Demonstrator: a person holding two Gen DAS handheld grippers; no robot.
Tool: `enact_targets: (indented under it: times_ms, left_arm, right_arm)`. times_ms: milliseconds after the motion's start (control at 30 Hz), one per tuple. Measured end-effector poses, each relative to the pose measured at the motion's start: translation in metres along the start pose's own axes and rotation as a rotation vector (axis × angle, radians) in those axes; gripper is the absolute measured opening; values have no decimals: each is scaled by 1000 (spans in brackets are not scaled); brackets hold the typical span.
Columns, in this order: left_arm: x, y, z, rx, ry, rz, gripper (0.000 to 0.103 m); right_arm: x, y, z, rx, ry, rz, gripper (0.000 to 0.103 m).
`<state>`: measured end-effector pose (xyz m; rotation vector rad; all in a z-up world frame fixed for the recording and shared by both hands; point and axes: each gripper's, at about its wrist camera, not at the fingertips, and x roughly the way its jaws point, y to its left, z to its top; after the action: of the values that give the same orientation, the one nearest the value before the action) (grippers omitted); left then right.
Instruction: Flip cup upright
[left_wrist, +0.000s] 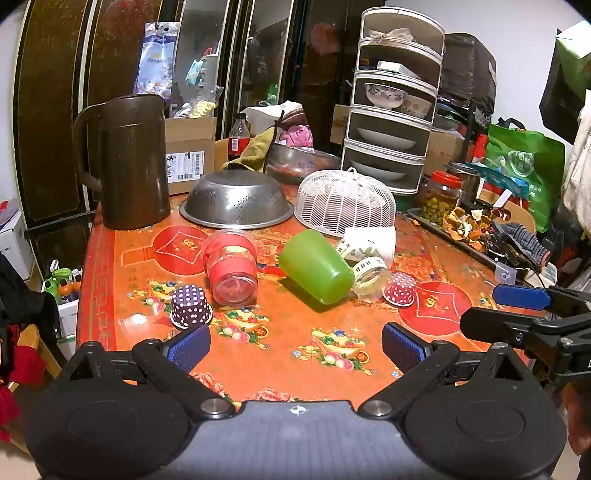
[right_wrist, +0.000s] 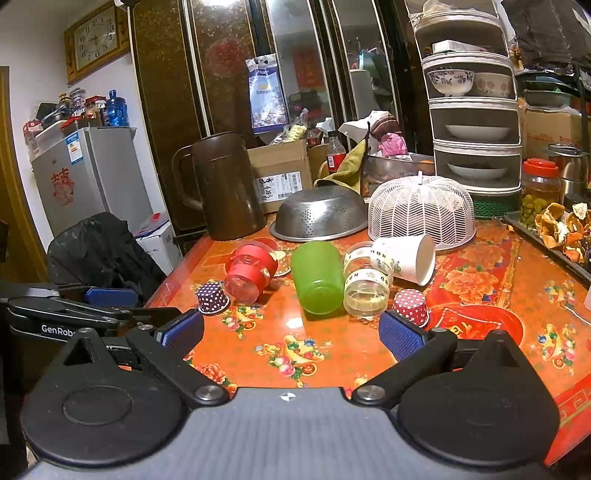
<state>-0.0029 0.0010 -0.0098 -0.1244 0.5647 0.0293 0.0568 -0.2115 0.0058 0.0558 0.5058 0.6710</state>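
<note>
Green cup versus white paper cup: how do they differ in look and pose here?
The green cup is plain, translucent green plastic; the white paper cup is white with a small printed design. The green cup's closed base faces the cameras, while the white paper cup's open mouth faces the right wrist camera, toward the right. The green cup looks larger than the white paper cup. Both lie on their sides on the red patterned table, neither upright.

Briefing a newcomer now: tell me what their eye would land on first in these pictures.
First, the bright green cup lying on its side mid-table, between a tipped red-banded clear cup and a tipped clear cup with yellowish liquid. Next, the busy red-orange tablecloth. Behind stand a tall brown pitcher at left and a white mesh food cover at right.
</note>
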Motion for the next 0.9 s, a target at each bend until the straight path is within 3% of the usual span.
enact_targets:
  times_ms: [900]
  left_arm:
    - [-4,1,-1,-8,1,0,100]
  right_arm:
    - [0,5,0,-2,-3,11,102]
